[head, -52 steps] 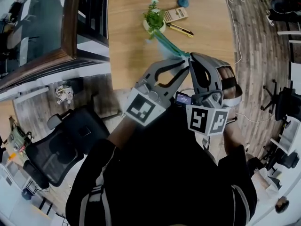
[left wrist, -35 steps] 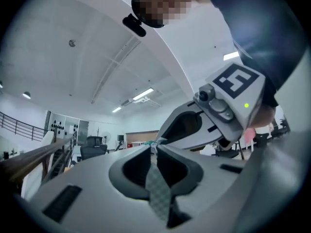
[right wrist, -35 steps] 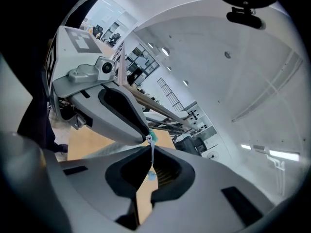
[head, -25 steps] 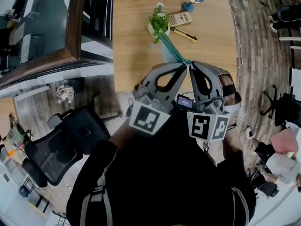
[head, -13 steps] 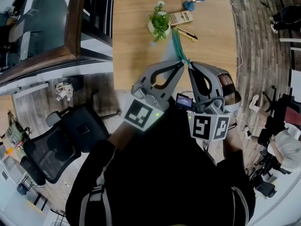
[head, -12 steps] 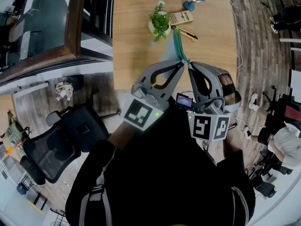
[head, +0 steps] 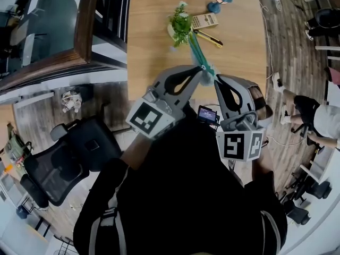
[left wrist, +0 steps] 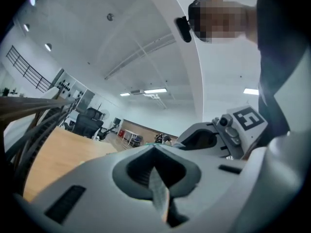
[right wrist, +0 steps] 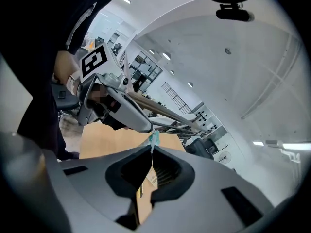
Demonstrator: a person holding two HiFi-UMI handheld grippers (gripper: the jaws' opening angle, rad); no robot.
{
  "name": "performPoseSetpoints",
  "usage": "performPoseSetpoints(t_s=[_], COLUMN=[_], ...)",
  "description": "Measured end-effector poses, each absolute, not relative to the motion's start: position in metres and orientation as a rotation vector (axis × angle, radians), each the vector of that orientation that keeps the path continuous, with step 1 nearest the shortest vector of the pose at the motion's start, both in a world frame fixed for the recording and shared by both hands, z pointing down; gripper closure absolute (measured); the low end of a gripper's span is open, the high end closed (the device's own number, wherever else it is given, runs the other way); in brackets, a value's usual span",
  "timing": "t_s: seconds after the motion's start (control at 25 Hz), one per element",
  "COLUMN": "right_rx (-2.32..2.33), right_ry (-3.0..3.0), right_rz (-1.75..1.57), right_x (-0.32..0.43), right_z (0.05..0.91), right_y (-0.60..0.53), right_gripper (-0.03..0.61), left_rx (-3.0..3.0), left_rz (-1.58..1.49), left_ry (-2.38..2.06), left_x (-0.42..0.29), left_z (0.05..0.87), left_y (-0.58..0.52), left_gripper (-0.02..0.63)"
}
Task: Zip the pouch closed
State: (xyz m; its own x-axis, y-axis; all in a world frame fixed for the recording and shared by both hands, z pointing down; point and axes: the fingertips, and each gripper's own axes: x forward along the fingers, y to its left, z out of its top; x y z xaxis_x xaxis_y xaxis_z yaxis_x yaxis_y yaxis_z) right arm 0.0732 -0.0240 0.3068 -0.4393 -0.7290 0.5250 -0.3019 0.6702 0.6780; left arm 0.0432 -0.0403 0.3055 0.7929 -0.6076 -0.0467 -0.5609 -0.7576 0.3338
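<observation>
In the left tongs, pressed together, pinched a thin pale edge of the teal pouch. In the right tongs, likewise closed, nipped a small teal scrap of the same pouch. Took that scrap for the zip pull, though too small to say for sure. Brought the two sets of tongs almost tip to tip at the pouch's near end, just apart in the head view, with each visible from the other's camera.

Showed no zip teeth or slider plainly in any view, so left progress to judgement. Seemed to be in the middle of the zipping step, with one grip steadying the fabric and the other on the pull. With both grips crowded at one end, could not tell whether that end marked the start of the zip's run or its finish. Judged what was left, if anything, as drawing the pull along the rest of the opening and then letting go.

Held the pouch up off the bench. From the tongs, stretched away as a narrow strip, edge-on, toward a potted plant. Ended close beside the plant's leaves; could not tell whether touching them. Passed just left of a yellow-and-black tool and a calculator lying on the bench.
</observation>
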Motion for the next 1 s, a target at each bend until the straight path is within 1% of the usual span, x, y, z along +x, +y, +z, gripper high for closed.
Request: performPoseSetpoints(t_s=[0.16, 0.4, 0.56, 0.8, 1.0], right_rx=[0.800, 0.838, 0.897, 0.925, 0.908], right_ry=[-2.046, -2.041, -2.050, -2.090, -2.097], right_rz=[-0.614, -0.577, -0.521, -0.440, -0.457], right_x=[0.078, 0.097, 0.113, 0.118, 0.114], right_z=[0.306, 0.305, 0.304, 0.308, 0.309], right_y=[-0.019, -0.015, -0.016, -0.018, -0.021], right_gripper=[0.558, 0.558, 0.560, 0.560, 0.560], left_rx=[2.632, 2.554, 2.553, 2.594, 2.571], left_rz=[-0.255, -0.272, -0.227, -0.144, -0.122], left_ry=[-0.904, -1.028, -1.108, -1.132, -1.177], left_x=[0.035, -0.011, -0.036, -0.043, -0.048], left_z=[0.308, 0.321, 0.323, 0.324, 0.331], left_y=[-0.044, -0.065, -0.071, -0.062, -0.063], left_gripper=[0.612, 0.612, 0.612, 0.612, 0.611])
